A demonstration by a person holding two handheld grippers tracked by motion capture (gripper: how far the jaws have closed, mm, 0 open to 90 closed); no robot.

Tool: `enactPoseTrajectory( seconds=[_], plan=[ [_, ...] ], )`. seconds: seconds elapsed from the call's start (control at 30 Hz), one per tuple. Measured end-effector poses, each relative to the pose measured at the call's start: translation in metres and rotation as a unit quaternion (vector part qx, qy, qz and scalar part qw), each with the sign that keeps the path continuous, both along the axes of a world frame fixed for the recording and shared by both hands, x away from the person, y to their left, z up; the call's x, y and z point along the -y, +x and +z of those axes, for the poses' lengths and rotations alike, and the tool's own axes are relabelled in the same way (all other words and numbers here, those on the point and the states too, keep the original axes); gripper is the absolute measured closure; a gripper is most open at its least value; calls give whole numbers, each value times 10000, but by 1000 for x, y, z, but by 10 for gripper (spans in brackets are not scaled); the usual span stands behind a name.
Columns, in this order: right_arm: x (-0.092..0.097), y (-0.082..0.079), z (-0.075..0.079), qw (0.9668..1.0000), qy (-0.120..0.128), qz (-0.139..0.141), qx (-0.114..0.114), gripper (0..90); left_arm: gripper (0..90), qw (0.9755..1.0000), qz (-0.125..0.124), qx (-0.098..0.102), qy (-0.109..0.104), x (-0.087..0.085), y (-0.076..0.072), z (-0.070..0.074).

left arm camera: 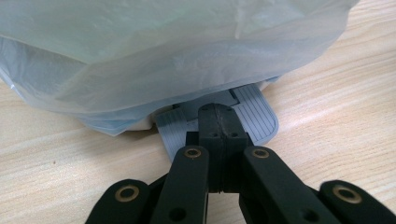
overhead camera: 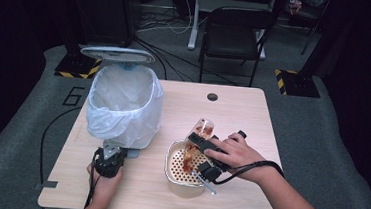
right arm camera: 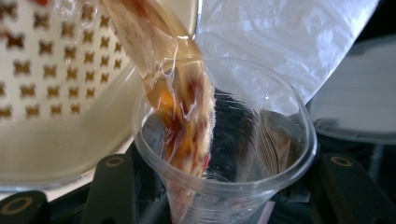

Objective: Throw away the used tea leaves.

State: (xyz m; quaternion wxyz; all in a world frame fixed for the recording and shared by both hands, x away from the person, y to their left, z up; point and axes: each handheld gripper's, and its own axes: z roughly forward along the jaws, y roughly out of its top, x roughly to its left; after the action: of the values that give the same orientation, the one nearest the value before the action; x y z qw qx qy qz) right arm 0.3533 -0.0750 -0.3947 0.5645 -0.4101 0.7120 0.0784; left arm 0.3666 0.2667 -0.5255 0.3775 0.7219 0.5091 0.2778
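Near the front edge of the desk [overhead camera: 246, 199], right of its middle, a clear plastic cup [overhead camera: 200, 131] is tipped over a perforated strainer basket [overhead camera: 184, 167]. The cup's mouth points down toward the basket and its base rises toward the back edge. Brown liquid with reddish and orange scraps [right arm camera: 180, 107] pours from the cup's rim onto the strainer's cross-shaped holes. The right gripper [overhead camera: 208, 155] is clamped across the cup's ribbed wall, its two black jaws pressing on either side of it, and a hand [overhead camera: 237, 152] holds the gripper from the right. A metal handle [overhead camera: 206, 182] sticks out from the basket toward the front edge.

Toward the left edge stands a pedal bin [overhead camera: 124, 107] lined with a pale, translucent bag [left arm camera: 154, 51], its lid [overhead camera: 117, 54] raised at the back. At the bin's foot, on the side facing the front edge, the left gripper [left arm camera: 218, 122] has its jaws pressed together with nothing between them, their tip resting on the grey ribbed pedal [left arm camera: 254, 114]. The left hand [overhead camera: 103, 181] grips it close to the front edge.
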Motion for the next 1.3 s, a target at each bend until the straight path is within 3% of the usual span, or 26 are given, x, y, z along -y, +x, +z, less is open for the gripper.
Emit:
enactPoseTrajectory(
  seconds=[0.03,0.1,0.17,0.23,0.27,0.3,0.37,0.57,1.3],
  plan=[
    [-1,-1,-2,9998,-68,61,199,449,900,10000,0,-1,2,0,0,0],
    [-2,-2,-7,9961,-456,186,730,450,900,10000,-8,-20,-7,0,0,0],
    [-1,-1,-12,9961,-378,211,762,450,900,10000,-9,-20,-12,0,0,0],
    [-4,-1,-12,9925,-708,361,928,453,900,10000,-9,-20,-10,0,0,0],
    [-2,0,-17,9928,-529,304,1032,452,900,10000,13,2,-59,0,0,0],
    [-1,-1,-17,9918,-671,315,1044,453,900,10000,-7,-18,-4,0,0,0],
    [1,0,-21,9911,-528,338,1174,453,900,10000,7,-6,-32,0,0,0],
    [3,-2,-25,9917,-443,263,1179,454,900,10000,-3,4,-33,-1,0,0],
    [-4,-11,-22,9897,-488,442,1273,453,900,10000,-14,-10,-17,-1,0,0]
  ],
)
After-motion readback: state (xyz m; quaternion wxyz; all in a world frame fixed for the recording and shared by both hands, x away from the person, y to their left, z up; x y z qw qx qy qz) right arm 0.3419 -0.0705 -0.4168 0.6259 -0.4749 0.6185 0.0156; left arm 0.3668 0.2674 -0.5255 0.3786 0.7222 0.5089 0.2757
